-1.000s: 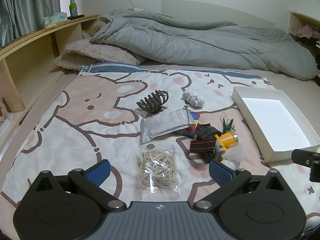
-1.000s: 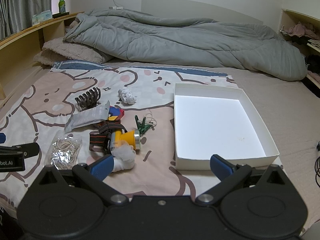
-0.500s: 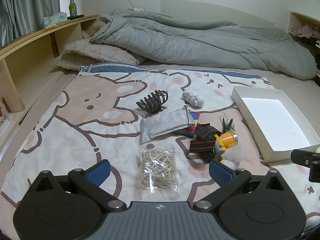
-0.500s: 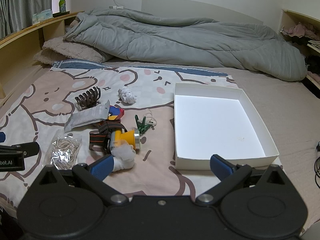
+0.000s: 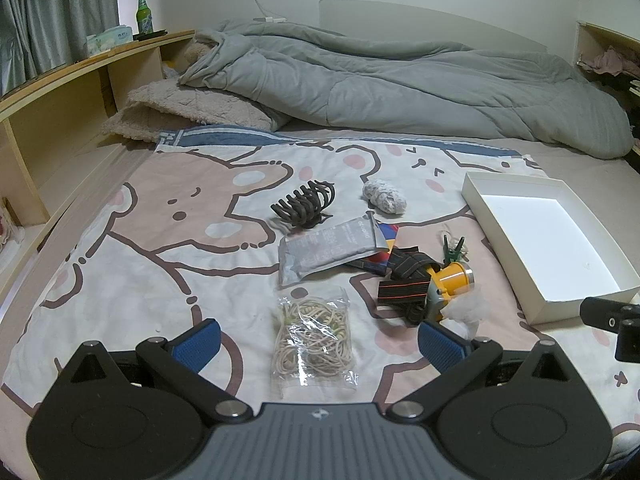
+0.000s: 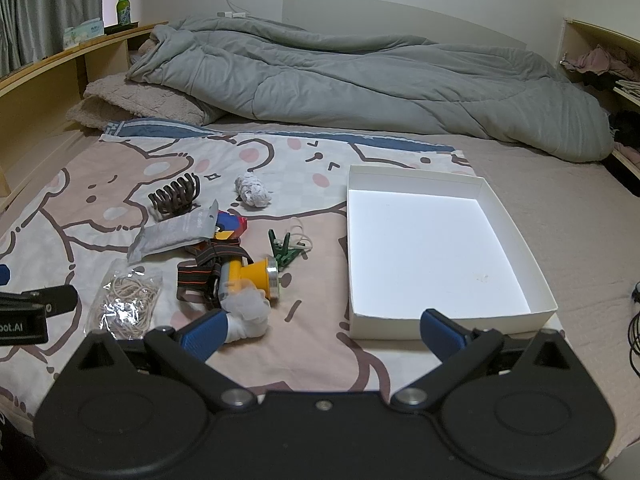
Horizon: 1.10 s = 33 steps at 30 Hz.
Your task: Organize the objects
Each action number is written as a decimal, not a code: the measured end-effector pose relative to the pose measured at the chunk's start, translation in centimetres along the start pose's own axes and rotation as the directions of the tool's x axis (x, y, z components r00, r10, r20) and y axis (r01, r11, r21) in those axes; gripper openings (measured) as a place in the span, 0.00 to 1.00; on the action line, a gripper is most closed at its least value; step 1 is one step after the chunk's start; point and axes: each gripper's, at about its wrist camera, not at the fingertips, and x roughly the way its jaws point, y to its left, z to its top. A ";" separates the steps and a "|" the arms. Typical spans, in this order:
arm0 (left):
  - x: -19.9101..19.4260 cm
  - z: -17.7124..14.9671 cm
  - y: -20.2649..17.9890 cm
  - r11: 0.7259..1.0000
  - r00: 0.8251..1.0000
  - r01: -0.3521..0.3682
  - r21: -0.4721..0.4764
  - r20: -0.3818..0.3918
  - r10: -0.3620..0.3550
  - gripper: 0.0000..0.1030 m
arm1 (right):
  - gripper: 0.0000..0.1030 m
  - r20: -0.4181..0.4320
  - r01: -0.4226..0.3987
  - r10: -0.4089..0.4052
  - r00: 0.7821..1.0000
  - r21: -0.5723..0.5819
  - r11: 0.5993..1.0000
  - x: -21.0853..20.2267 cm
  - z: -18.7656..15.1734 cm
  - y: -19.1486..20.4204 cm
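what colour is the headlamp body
Yellow, with a silver rim around the lens; the headlamp shows best in the right wrist view.

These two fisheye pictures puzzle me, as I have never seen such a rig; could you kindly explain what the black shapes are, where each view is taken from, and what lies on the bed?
Each black shape with blue pads is a hand-held two-finger gripper, seen by a camera mounted on it and looking forward along its fingers. One view is from the left gripper, the other from the right gripper. Both are open and hold nothing.

On the cartoon bedsheet lie a bag of rubber bands, a grey pouch, a dark hair claw, a yellow headlamp, a green clip and a crumpled white wad. The white box beside them is empty.
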 end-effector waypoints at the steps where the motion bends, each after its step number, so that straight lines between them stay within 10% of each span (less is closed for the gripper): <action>1: 0.0 0.0 0.0 1.000 1.000 0.001 0.000 0.000 -0.001 1.00 | 1.00 0.000 0.000 0.000 1.000 0.000 1.000 0.0 0.0 0.0; 33: 0.0 0.0 0.0 1.000 1.000 0.018 0.016 0.001 -0.018 1.00 | 1.00 -0.002 0.000 0.000 1.000 -0.002 1.000 0.0 0.0 0.0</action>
